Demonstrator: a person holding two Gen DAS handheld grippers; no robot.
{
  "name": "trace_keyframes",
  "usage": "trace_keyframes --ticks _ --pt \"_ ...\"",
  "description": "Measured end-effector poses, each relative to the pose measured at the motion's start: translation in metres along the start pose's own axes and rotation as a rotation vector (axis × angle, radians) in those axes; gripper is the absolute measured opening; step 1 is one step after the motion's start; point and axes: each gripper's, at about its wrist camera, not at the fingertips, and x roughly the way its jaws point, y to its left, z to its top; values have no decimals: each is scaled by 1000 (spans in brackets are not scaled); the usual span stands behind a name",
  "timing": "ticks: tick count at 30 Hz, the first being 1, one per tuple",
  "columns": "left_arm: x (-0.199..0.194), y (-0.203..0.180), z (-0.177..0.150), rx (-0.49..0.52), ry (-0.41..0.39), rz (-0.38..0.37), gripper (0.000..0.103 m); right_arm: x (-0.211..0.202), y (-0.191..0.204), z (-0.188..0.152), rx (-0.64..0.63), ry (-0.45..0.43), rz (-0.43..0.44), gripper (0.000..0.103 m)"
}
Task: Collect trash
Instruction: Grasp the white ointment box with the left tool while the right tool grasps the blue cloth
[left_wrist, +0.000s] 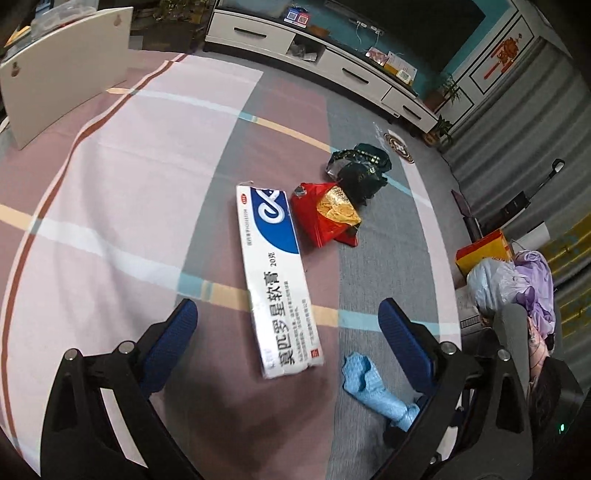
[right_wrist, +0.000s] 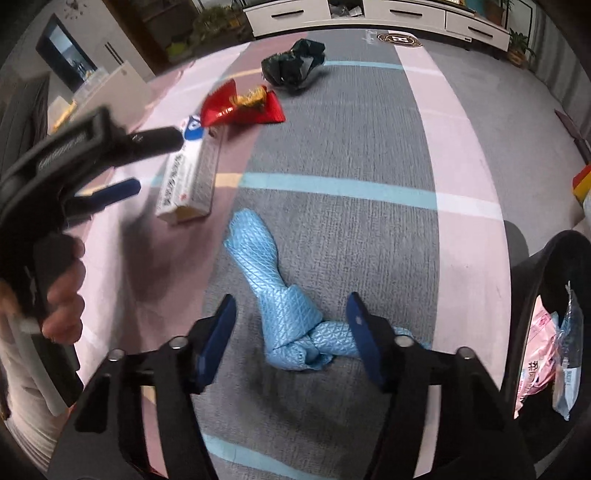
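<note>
With both claws, left and right, spread empty, I feared nudging the ointment box away across the carpet.

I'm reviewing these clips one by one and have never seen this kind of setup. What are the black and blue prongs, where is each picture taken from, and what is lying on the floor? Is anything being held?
There is no robot here. A person holds a hand-squeezed two-finger gripper in each hand, and each gripper carries a wide-angle camera looking forward along its blue-padded fingers.

One picture is from the left gripper, the other from the right gripper. The right view also shows the left tool from the side, with the person's hand on its handle.

On the striped carpet lie a long white and blue ointment box, a red and gold wrapper, a crumpled dark bag and a twisted light blue cloth. A dark bin at the right edge holds some packaging.

Both grippers are open and hold nothing: the left frames the box, the right frames the cloth.
</note>
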Motion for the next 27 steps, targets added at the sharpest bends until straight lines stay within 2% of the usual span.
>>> trace_keyframes --ticks 4,5,6,7,12,13,14,15,24,27 --pt "13 -3 -2 -5 24 17 88 4 3 0 -7 -4 -13 49" --pt "15 -3 -2 -2 27 20 87 4 2 0 -5 -7 -18 42" --pt "17 -4 -3 1 30 24 84 3 2 0 -4 -7 -22 39" --pt "20 -4 -3 5 34 28 78 3 1 0 -4 -8 -23 32" --pt "22 -7 -5 13 6 49 58 0 -3 1 14 -27 -21 30" --pt "23 -8 -5 16 6 52 51 -1 -3 2 21 -28 -17 30" --pt "23 -8 -5 22 0 63 50 -2 -5 2 33 -31 -4 30" --pt "23 -8 -4 26 0 67 42 -2 -5 3 40 -36 2 30" --pt "18 -11 -11 33 -21 75 40 -13 -10 7 79 -85 37 30" --pt "9 -14 -15 40 -24 51 40 -17 -10 7 77 -98 51 30"
